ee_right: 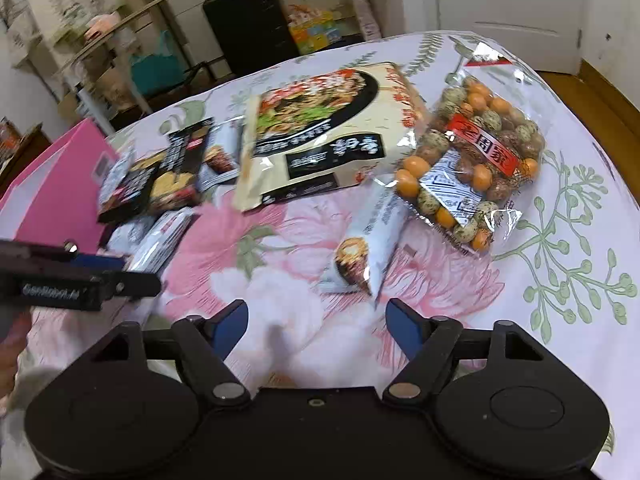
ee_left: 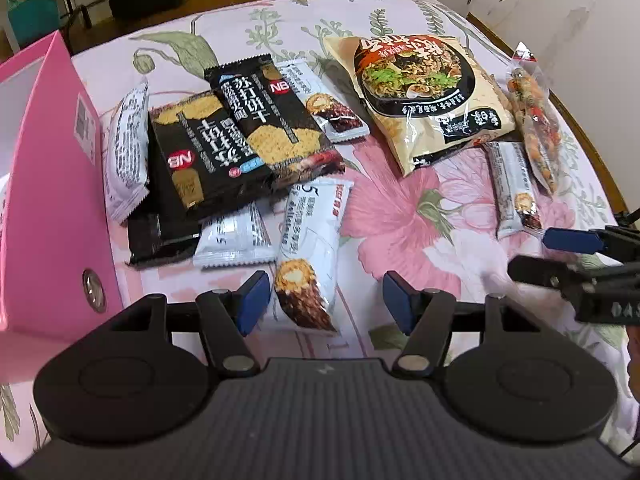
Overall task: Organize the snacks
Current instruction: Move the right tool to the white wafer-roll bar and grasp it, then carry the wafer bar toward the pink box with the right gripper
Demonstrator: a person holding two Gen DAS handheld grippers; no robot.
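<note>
Snacks lie on a floral cloth. Two black cracker packs (ee_left: pixel 240 140) are stacked beside a pink box (ee_left: pixel 52 200). Several white snack bars lie around them. One white bar (ee_left: pixel 308 256) lies between the fingers of my open left gripper (ee_left: pixel 326 300), untouched as far as I can see. A large noodle bag (ee_left: pixel 424 96) and a clear bag of coated nuts (ee_right: pixel 472 164) lie farther back. My right gripper (ee_right: pixel 316 328) is open and empty, just short of another white bar (ee_right: pixel 368 248). It also shows at the right edge of the left wrist view (ee_left: pixel 560 252).
The pink box (ee_right: pixel 56 188) stands at the table's left side. The table's wooden edge (ee_left: pixel 592 136) runs along the right. A black suitcase (ee_right: pixel 248 20) and shelves stand beyond the far edge.
</note>
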